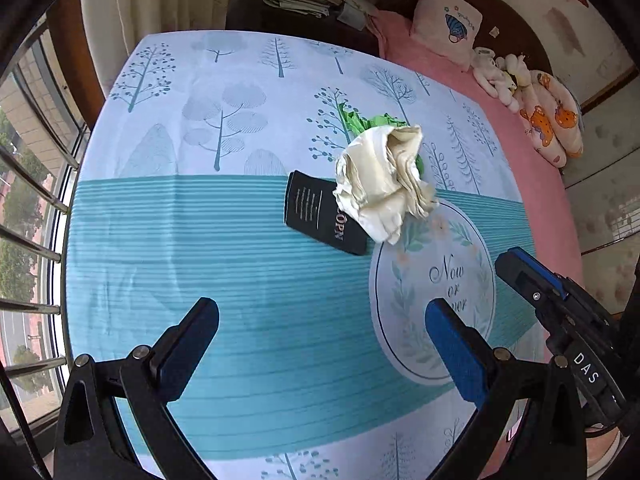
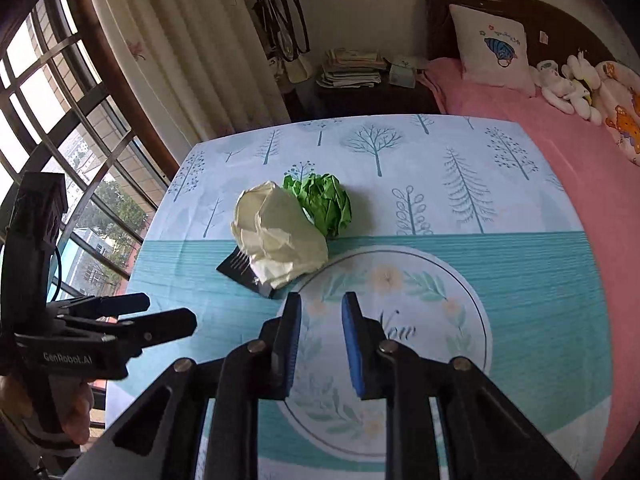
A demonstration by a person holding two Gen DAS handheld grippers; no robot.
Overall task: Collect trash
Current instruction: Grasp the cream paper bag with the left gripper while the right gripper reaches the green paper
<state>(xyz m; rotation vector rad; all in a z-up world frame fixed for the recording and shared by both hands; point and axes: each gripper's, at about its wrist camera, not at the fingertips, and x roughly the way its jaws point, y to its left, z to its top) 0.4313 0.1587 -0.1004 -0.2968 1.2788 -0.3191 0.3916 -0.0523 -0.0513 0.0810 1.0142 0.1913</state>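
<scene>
A crumpled cream paper ball (image 1: pixel 384 184) (image 2: pixel 276 236) lies on the tree-print tablecloth (image 1: pixel 224 248), partly on top of a flat black packet (image 1: pixel 320 216) (image 2: pixel 240 266). Behind it, touching, sits a crumpled green paper ball (image 1: pixel 372 120) (image 2: pixel 326 204). My left gripper (image 1: pixel 322 312) hovers short of the pile with its jaws wide open and empty. In the right wrist view it shows at the left (image 2: pixel 170 312), held by a hand. My right gripper (image 2: pixel 322 300) is just short of the cream ball, its blue pads a narrow gap apart with nothing between them.
A bed with a pink sheet (image 2: pixel 580 184), a pillow (image 2: pixel 494 46) and soft toys (image 2: pixel 568 84) borders the table on the right. A barred window (image 1: pixel 32 240) and curtain (image 2: pixel 192 60) stand at the left. A dark nightstand holding stacked papers (image 2: pixel 352 68) is behind the table.
</scene>
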